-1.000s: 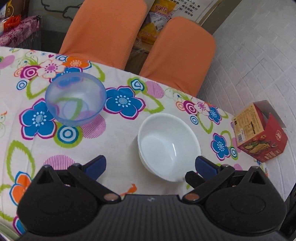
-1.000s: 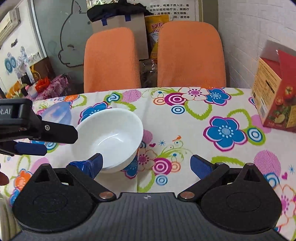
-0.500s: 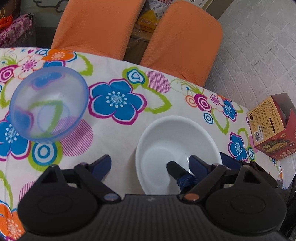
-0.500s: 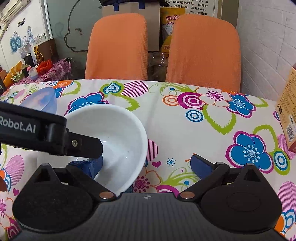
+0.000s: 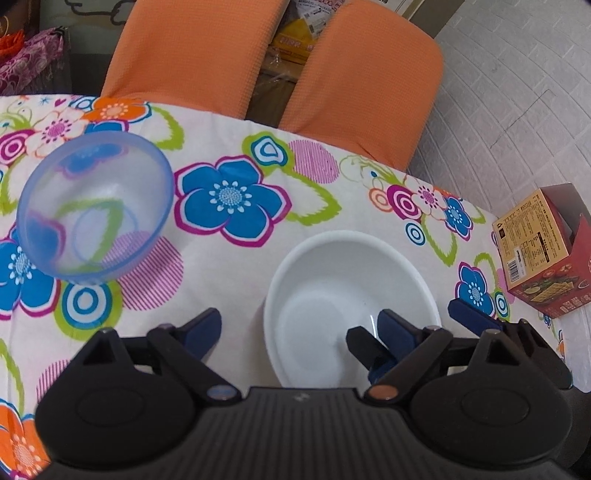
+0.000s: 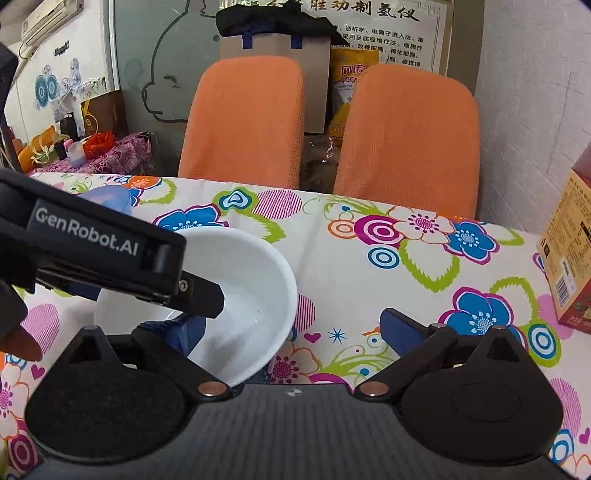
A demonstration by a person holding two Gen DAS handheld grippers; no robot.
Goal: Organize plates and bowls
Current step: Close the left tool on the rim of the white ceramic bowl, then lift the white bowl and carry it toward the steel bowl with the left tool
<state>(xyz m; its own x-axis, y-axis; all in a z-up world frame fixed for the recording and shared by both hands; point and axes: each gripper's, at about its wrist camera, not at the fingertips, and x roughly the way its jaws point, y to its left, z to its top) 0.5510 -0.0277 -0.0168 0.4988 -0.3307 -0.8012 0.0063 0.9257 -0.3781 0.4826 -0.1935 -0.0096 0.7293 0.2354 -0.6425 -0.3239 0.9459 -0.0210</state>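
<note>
**White bowl under two open claws, blue bowl apart**

White and glossy, one bowl [image 5: 351,295] sits on the flowered tablecloth [image 5: 229,266] near the front edge; one translucent blue bowl [image 5: 94,206] stands to its left, well apart, upright and empty. Two bowls in all; two orange chair backs [image 6: 243,122] behind the table; one red and tan carton [image 5: 539,254] at the right edge, its print too small to read.

The left gripper [image 5: 299,332] is spread wide, one blue pad left of the white bowl and the other over the bowl's right side, holding nothing; the right gripper [image 6: 295,328] also stands wide apart, its left pad inside the white bowl [image 6: 255,295], its right pad over bare cloth; nothing is clamped.

In the right wrist view the left gripper's black body [image 6: 92,254] crosses above the bowl and reads "GenRobot.AI"; a wall poster [image 6: 373,29] carries Chinese characters.
</note>
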